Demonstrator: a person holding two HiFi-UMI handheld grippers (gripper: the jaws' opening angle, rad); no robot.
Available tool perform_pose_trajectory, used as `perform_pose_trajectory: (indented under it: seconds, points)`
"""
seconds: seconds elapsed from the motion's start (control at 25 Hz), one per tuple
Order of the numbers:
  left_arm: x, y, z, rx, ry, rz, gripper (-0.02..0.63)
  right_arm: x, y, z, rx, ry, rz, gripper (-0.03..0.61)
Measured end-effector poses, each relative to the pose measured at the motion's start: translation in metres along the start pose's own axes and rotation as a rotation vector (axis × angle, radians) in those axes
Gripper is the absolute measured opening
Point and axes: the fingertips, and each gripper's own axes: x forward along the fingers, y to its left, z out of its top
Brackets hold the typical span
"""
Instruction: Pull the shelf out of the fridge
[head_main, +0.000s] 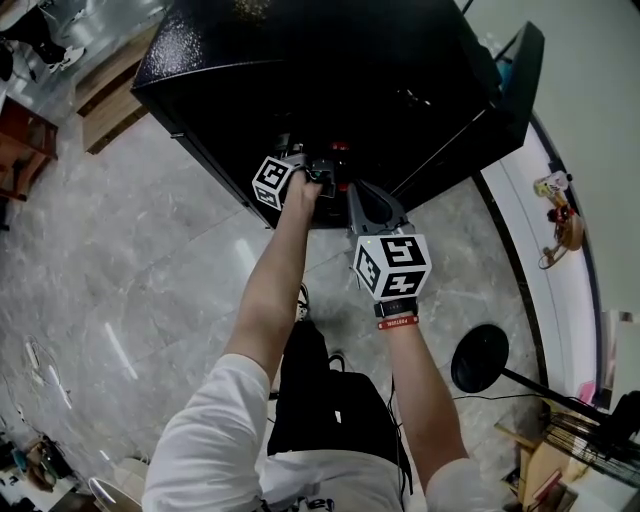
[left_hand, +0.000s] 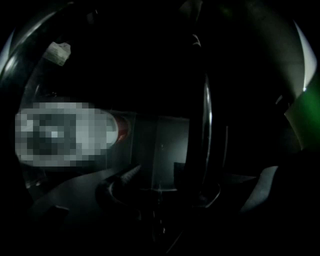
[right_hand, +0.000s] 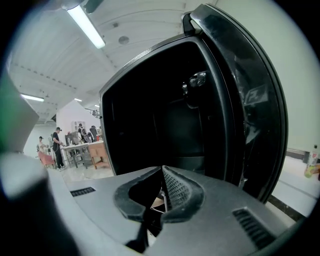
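The black fridge (head_main: 300, 70) stands with its door (head_main: 500, 90) swung open to the right. My left gripper (head_main: 322, 175) reaches into the dark cavity. In the left gripper view its jaws stand apart around a pale flat pane (left_hand: 165, 150), which looks like the shelf's front, but the dark hides any contact. A red-ended item (left_hand: 123, 129) lies to the left inside. My right gripper (head_main: 355, 190) hangs just outside the opening, to the right of the left one. In the right gripper view its tips (right_hand: 161, 172) meet with nothing between them, facing the black interior (right_hand: 155, 115) and the door (right_hand: 240, 100).
Grey marble floor surrounds the fridge. A black round stand base (head_main: 480, 357) sits at the right, near a white ledge with small bottles (head_main: 555, 215). Wooden furniture (head_main: 100, 110) stands at the upper left. People work at tables (right_hand: 60, 145) far behind on the left.
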Motion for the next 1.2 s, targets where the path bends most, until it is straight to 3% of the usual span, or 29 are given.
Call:
perform_pose_trajectory:
  seconds: [0.16,0.28,0.52,0.92,1.2]
  points:
    - [0.003,-0.004,0.002,0.009,-0.013,-0.044,0.182,0.004,-0.004,0.000,0.012,0.016,-0.003,0.015]
    - [0.005,-0.006,0.006,0.029,-0.032,-0.011,0.029,0.004,-0.009,0.000,0.036,0.021,-0.014,0.015]
    - [0.007,-0.010,0.002,0.109,-0.009,0.041,0.025,-0.007,-0.016,-0.006,0.103,0.038,-0.028,0.015]
    - [0.006,-0.010,-0.004,0.090,0.030,0.081,0.025,-0.018,-0.017,-0.015,0.200,0.058,-0.030,0.015]
    - [0.005,-0.012,-0.002,0.125,0.046,0.109,0.025,-0.025,-0.025,-0.003,0.232,0.075,-0.057,0.015]
